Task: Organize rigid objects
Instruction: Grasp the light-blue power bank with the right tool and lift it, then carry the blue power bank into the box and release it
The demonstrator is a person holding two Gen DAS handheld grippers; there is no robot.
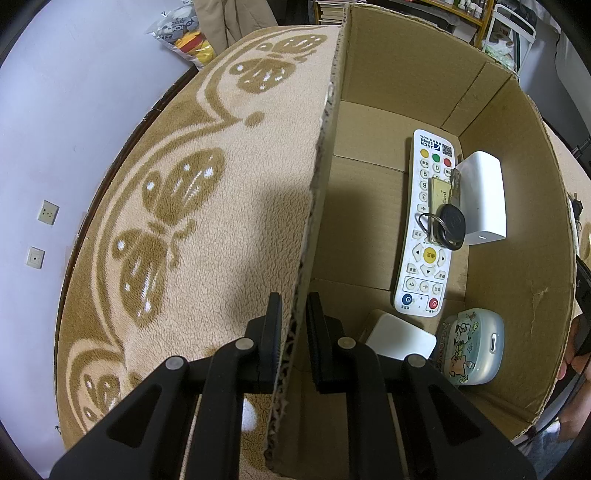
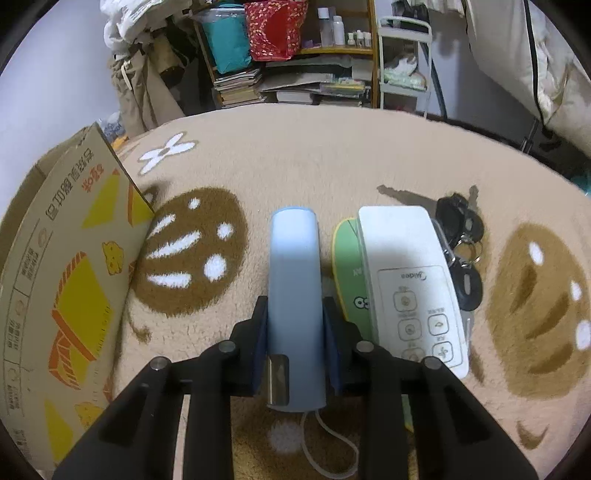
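My left gripper [image 1: 293, 306] is shut on the near wall of the cardboard box [image 1: 321, 177], one finger inside and one outside. Inside lie a white remote [image 1: 424, 229], a key fob with keys [image 1: 448, 221], a white block [image 1: 484, 195], a white case [image 1: 400, 338] and a pale green cartoon case [image 1: 471, 345]. My right gripper [image 2: 294, 314] is shut on a light blue power bank [image 2: 294, 295] lying on the blanket. Beside it lie a green item [image 2: 347, 266], a white Midea remote [image 2: 413, 288] and black keys [image 2: 461, 243].
The box [image 2: 66, 280] stands at the left of the right wrist view on a beige butterfly blanket [image 2: 332, 155]. Shelves with books and bottles [image 2: 295, 55] stand behind. A snack bag [image 1: 184, 33] lies past the table edge.
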